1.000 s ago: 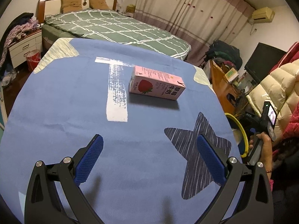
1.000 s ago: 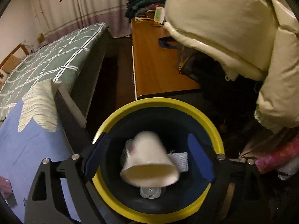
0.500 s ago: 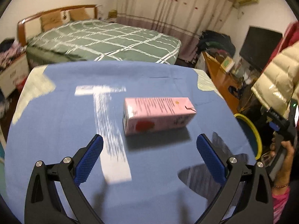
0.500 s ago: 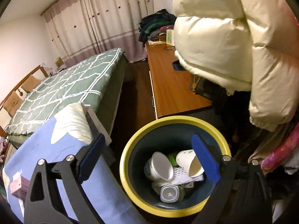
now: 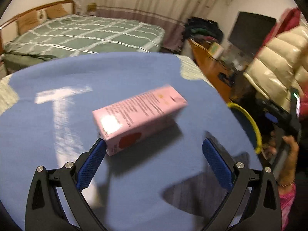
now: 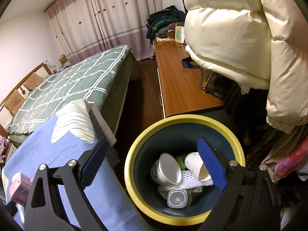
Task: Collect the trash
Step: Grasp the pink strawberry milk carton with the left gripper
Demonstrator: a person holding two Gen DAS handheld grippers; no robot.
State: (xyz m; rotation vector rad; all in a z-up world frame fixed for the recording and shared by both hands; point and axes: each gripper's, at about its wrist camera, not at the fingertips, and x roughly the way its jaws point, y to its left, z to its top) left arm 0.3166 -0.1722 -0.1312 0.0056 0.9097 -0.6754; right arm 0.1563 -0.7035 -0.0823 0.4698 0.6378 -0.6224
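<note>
A pink milk carton [image 5: 138,117] lies on its side on the blue tablecloth [image 5: 57,173]. My left gripper [image 5: 154,165] is open just in front of it, its left fingertip [image 5: 96,152] by the carton's near corner. The carton's end also shows at the left edge of the right wrist view [image 6: 20,186]. My right gripper [image 6: 152,165] is open and empty above the yellow-rimmed bin [image 6: 221,124]. In the bin lie two white cups [image 6: 169,168], a white mesh sleeve and a clear bottle [image 6: 177,198].
The bin's yellow rim [image 5: 248,119] shows past the table's right edge in the left wrist view. A green checked bed [image 5: 86,32] stands behind the table. A wooden desk [image 6: 181,84] and a cream puffer jacket [image 6: 240,38] stand by the bin.
My left gripper has moved in on the carton, which now sits between the fingertips. The cup has dropped from my right gripper into the bin, and that gripper has risen and pulled back.
</note>
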